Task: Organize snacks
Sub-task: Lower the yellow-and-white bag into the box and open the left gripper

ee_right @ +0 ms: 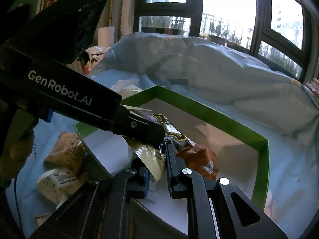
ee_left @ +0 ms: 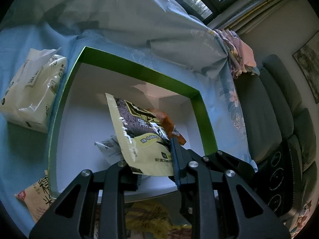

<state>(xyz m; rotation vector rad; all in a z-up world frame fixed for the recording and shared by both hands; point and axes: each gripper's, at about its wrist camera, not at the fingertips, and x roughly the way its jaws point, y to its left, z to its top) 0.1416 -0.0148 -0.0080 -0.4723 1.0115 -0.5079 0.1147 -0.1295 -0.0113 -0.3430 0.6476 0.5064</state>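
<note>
Above the green-rimmed box (ee_left: 201, 119), a pale yellow-green snack pouch (ee_left: 137, 131) hangs, pinched at its lower edge by the left claw (ee_left: 157, 171) and also by the right claw (ee_right: 157, 171). It looks light, floppy and slick; its flat sealed edge seems the safest hold. Loose snack packets (ee_right: 65, 153) lie on the blue bedsheet (ee_left: 24, 143).

A pale blue sheet (ee_left: 24, 39) is spread over the bed, and a bunched blue duvet (ee_left: 127, 18) is heaped on it. Just beside the duvet's end, a folded pink floral cloth (ee_left: 239, 51) is seen. A grey sofa (ee_left: 279, 107) stands next to that end of the duvet, with a framed picture (ee_left: 309, 67) hung on the wall above it. Behind the duvet, dark-framed windows (ee_right: 229, 6) are seen, and a white roll (ee_right: 106, 35) stands near its other end.
</note>
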